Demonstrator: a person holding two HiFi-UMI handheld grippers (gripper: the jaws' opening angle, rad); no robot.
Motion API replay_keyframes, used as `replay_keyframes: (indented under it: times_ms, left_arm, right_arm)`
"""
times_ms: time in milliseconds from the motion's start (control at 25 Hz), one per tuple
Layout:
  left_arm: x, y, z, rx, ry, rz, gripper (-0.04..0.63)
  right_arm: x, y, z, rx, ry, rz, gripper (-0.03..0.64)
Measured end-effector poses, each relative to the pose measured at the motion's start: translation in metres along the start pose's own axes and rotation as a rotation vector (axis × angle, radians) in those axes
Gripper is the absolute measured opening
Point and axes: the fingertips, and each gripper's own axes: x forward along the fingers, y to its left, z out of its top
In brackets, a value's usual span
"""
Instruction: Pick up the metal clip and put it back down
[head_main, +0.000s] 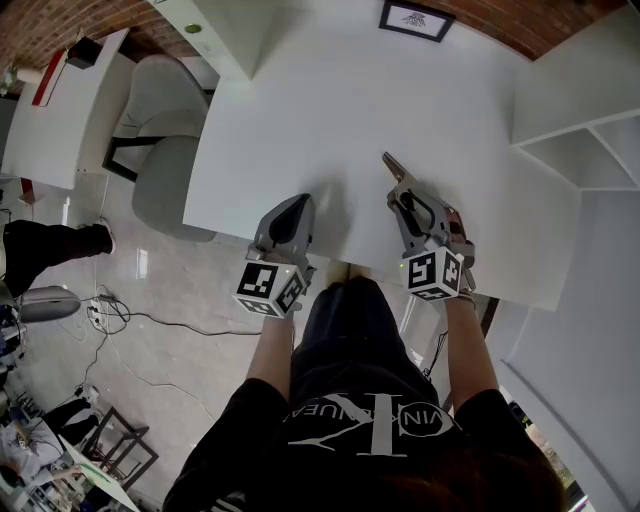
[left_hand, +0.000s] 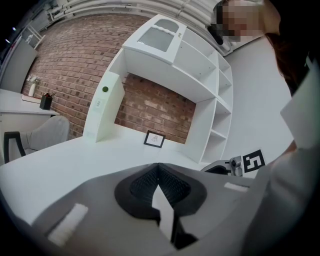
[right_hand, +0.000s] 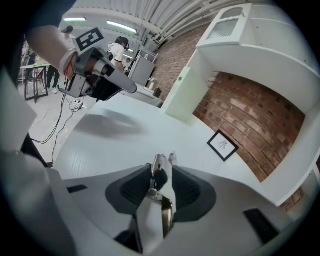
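The metal clip (head_main: 393, 166) pokes forward out of my right gripper (head_main: 400, 192), low over the white table (head_main: 330, 90) near its front edge. In the right gripper view the clip (right_hand: 156, 162) stands between the two dark pads (right_hand: 131, 187). It leans toward the left pad, and a gap shows on its right side, so the jaws stand apart and open. My left gripper (head_main: 297, 207) hovers over the table edge to the left, shut with nothing in it (left_hand: 159, 167).
A small framed picture (head_main: 416, 19) stands at the back of the table. White shelving (head_main: 580, 140) rises on the right, and a white box with a green dot (head_main: 200, 35) stands at the back left. A grey chair (head_main: 165, 150) sits left of the table.
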Motion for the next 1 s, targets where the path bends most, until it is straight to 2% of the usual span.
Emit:
replay_keyframes:
  times_ms: [480, 800, 1000]
  left_arm:
    - [0.0, -0.003, 0.005, 0.007, -0.012, -0.012, 0.011]
    - [0.0, -0.008, 0.01, 0.017, -0.022, -0.017, 0.011]
    - [-0.001, -0.01, 0.018, 0.029, -0.03, -0.019, 0.011]
  right_arm:
    - [-0.01, 0.003, 0.015, 0.083, -0.075, 0.032, 0.097]
    - [-0.021, -0.003, 0.027, 0.147, -0.141, 0.019, 0.095]
    - [-0.03, -0.011, 0.033, 0.209, -0.174, 0.006, 0.055]
